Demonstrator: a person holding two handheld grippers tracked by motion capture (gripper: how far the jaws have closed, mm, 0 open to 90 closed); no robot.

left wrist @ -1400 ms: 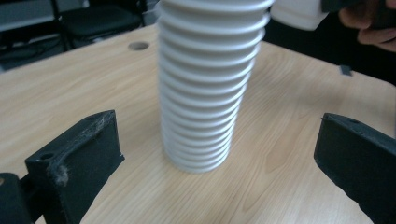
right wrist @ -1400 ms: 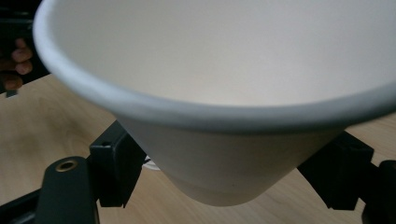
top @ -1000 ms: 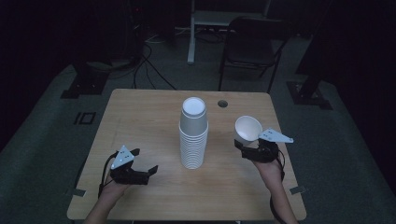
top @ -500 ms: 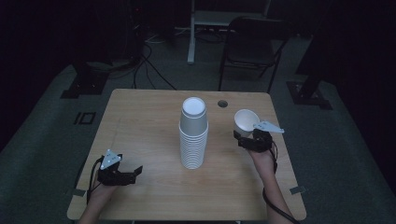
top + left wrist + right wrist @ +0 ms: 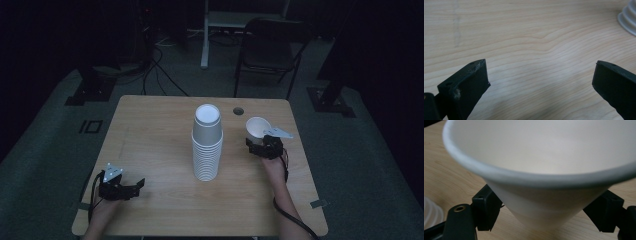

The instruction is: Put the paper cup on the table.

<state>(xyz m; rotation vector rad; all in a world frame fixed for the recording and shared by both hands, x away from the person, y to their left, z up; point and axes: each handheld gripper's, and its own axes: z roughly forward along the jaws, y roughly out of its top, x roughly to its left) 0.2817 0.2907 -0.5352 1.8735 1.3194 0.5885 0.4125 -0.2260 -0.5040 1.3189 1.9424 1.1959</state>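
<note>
- We grip the paper cup (image 5: pixel 257 126) between the right gripper (image 5: pixel 256 144) fingers (image 5: pixel 485 208), mouth tilted, beside the cup stack (image 5: pixel 207 145).
- Squeezing harder could crush it.
- Our left gripper (image 5: pixel 136 184) fingers gape, empty, above the worktop (image 5: pixel 150 130).

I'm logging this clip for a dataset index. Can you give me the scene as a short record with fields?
surface: wooden table
stack: tall stack of white paper cups, upside down, mid-table
right gripper: shut on single white cup, mouth toward its camera, right of the stack
left gripper: open, nothing between the jaws, low over the table's near left
background: dark folding chair
</note>
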